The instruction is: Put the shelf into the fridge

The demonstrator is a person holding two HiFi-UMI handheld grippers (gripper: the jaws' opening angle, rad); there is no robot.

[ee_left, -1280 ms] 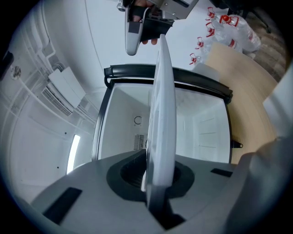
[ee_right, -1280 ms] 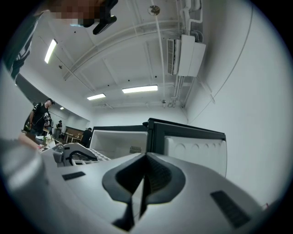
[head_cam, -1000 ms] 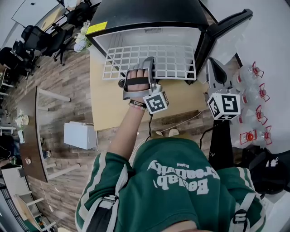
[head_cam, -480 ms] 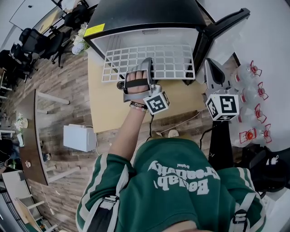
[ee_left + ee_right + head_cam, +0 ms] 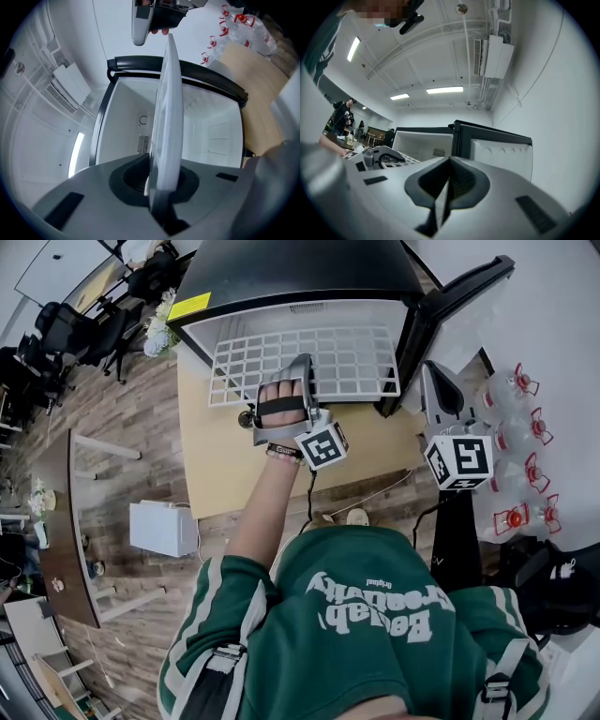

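My left gripper (image 5: 304, 364) clamps the shelf (image 5: 361, 352) level, ready to slide into the fridge (image 5: 300, 277); my right gripper (image 5: 433, 376) is closed, empty.

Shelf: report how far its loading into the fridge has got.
Done: the black fridge door stands open. In hand: the left gripper grips the white wire grid shelf by its near edge, far edge at the black fridge. Left: slide it fully in and release. Right gripper: shut, empty.
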